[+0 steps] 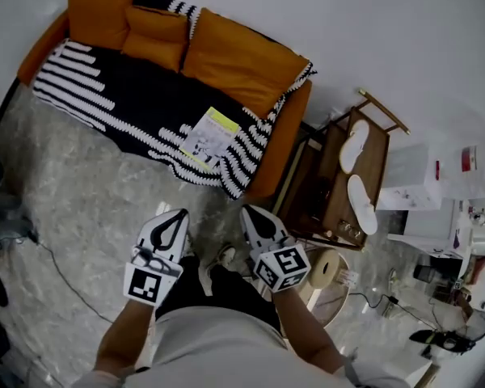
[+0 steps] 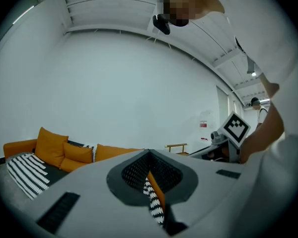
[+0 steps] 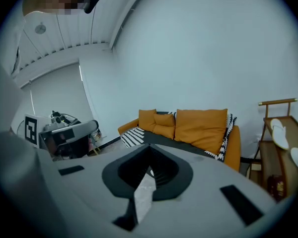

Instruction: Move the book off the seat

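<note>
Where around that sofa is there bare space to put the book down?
The marble floor in front of the sofa lies mostly bare. The blanket left of the book is free too, though that is still seat. Right of the sofa it is crowded: a wooden rack holding white slippers, with boxes beyond.

Counts, head view:
- sofa (image 1: 295, 128): 1
- orange cushions: 3, made up of large cushion (image 1: 97, 18), small cushion (image 1: 155, 37) and second large cushion (image 1: 238, 59)
- striped throw (image 1: 105, 87): 1
- book (image 1: 210, 136): 1
- wooden rack (image 1: 307, 186): 1
- white slippers: 2, upper slipper (image 1: 355, 145) and lower slipper (image 1: 362, 204)
- grippers: 2, left gripper (image 1: 180, 214) and right gripper (image 1: 249, 212)
</note>
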